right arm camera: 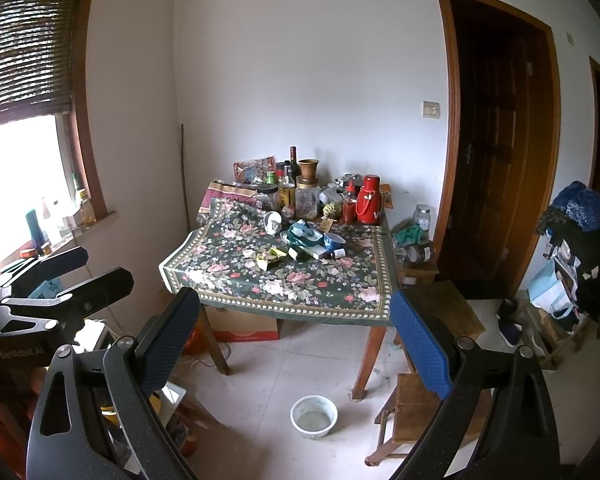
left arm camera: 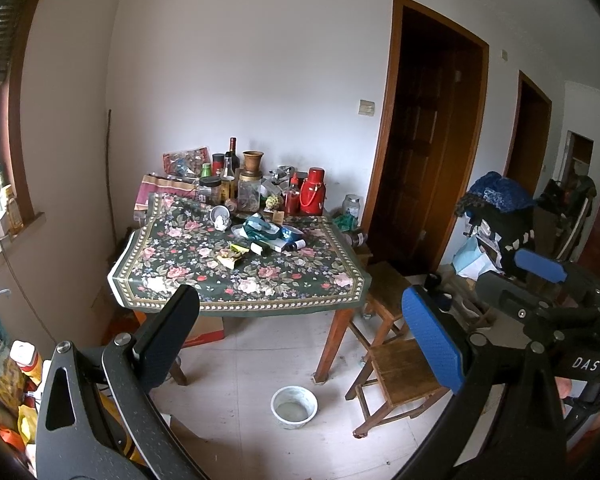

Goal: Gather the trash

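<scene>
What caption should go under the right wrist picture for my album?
Both open grippers, right gripper and left gripper, face a messy table with wrappers and bottles, far off.

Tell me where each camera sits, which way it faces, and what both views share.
Left wrist: on the left gripper, standing back from the floral-clothed wooden table; the open blue-padded right gripper shows at right.
Right wrist: on the right gripper, facing the same table; the left gripper shows at left.
Shared: table clutter, red thermos flask, white bowl on the floor, dark wooden door.
</scene>
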A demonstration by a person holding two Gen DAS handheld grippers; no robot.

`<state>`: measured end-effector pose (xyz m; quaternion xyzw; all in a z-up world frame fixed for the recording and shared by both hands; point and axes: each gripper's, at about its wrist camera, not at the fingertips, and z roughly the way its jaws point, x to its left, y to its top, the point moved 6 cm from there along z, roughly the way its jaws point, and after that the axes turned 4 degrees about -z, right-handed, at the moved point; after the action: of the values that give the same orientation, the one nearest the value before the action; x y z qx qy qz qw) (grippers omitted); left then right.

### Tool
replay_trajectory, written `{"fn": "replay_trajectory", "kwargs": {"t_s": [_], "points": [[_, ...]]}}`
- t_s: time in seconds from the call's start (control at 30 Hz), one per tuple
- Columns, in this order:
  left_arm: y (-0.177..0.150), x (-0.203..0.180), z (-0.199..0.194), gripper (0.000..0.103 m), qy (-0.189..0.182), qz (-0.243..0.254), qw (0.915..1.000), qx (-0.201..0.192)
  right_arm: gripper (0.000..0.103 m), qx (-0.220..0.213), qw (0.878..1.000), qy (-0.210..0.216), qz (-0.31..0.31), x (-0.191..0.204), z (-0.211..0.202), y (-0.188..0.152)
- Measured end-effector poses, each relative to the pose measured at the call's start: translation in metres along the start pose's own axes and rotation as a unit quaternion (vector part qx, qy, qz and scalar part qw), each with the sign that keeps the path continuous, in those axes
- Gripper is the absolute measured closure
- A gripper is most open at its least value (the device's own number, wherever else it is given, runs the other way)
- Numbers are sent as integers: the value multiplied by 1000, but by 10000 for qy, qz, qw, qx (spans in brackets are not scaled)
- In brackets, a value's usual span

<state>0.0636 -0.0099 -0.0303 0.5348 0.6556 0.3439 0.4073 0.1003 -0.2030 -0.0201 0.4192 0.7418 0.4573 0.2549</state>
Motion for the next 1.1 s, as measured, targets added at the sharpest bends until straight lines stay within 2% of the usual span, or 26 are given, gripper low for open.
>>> {"fn": "replay_trajectory", "kwargs": {"t_s": [0.3, 0.63, 0.87, 1.0, 1.1], "points": [[7, -14, 26, 1, 185, -58, 9998, 70, 8, 1, 9999, 105, 0, -10, 15, 6], [29, -38, 68, 1, 590, 97, 9982, -107, 8, -205, 9997, 113, -33, -49, 42, 26], [49, -31, 118, 1, 719, -7, 9974, 14, 8, -1, 10000, 51, -70, -65, 86, 34], [59, -13, 157, 1, 689, -109, 9975, 110, 8, 245, 9996, 74, 153, -77, 124, 35], [66, 4, 186, 1, 696, -169, 9973, 152, 8, 384, 9989, -66, 274, -84, 154, 36]]}}
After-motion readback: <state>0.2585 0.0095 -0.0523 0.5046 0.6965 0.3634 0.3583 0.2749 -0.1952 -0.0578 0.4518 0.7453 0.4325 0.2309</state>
